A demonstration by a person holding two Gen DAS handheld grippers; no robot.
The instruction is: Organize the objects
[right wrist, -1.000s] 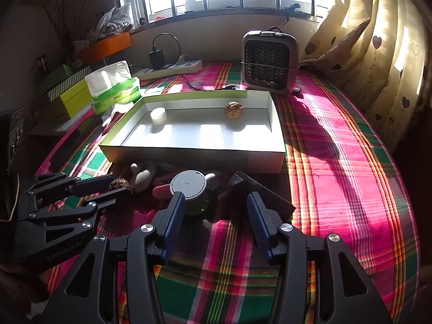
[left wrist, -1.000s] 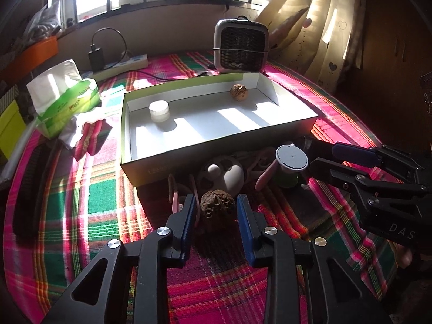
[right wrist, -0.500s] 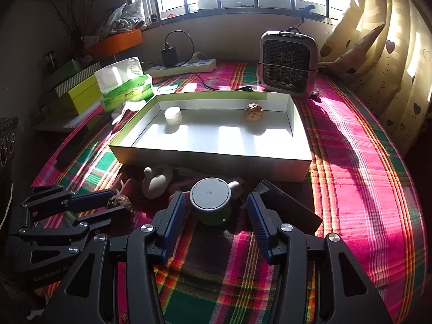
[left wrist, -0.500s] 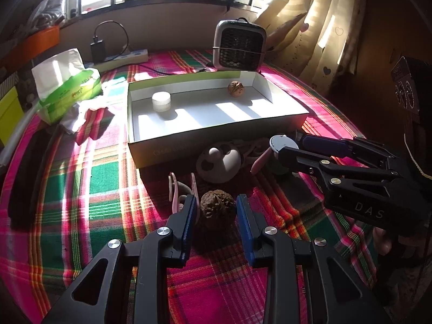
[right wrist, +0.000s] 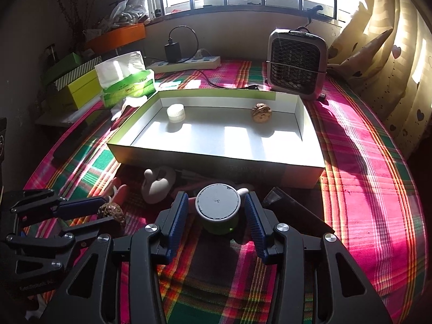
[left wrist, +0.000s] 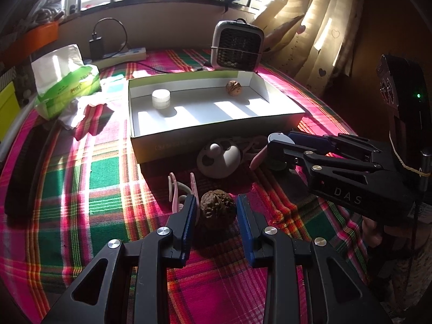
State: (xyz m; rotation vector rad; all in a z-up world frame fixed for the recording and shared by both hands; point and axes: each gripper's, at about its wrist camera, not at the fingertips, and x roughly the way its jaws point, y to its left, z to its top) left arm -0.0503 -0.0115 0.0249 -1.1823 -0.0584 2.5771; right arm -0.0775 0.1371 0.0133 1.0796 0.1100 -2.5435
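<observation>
Left gripper (left wrist: 216, 210): its blue pads stood either side of a dark walnut (left wrist: 217, 210) on the plaid cloth (left wrist: 102, 178); the left pad lay close against the nut, the right one showed a sliver of gap, so a firm clamp could not be told.
Right gripper (right wrist: 216, 210): its jaws had just been closing, with a small green jar (right wrist: 218, 209) with a grey lid between them; narrow gaps remained at both pads, so it was not yet clamped.
Jar: stood upright on the cloth just in front of the box's near wall, a black flat object (right wrist: 297, 213) beside it on the right.
Box (left wrist: 216, 140): a shallow white cardboard box, open at the top, in the middle of the cloth.
Inside the box: a white cap (left wrist: 161, 97) near the far left corner and a lighter walnut (left wrist: 233, 88) near the far right, well apart.
Between grippers and box: a pale swan-shaped figure (left wrist: 218, 159) and pink clips (left wrist: 179, 189), the clips just left of the left gripper's pad.
Behind the box: a small heater (left wrist: 237, 46), a power strip (left wrist: 121, 54) with a charger plugged in, and a green tissue pack (left wrist: 67, 86) to the left.
</observation>
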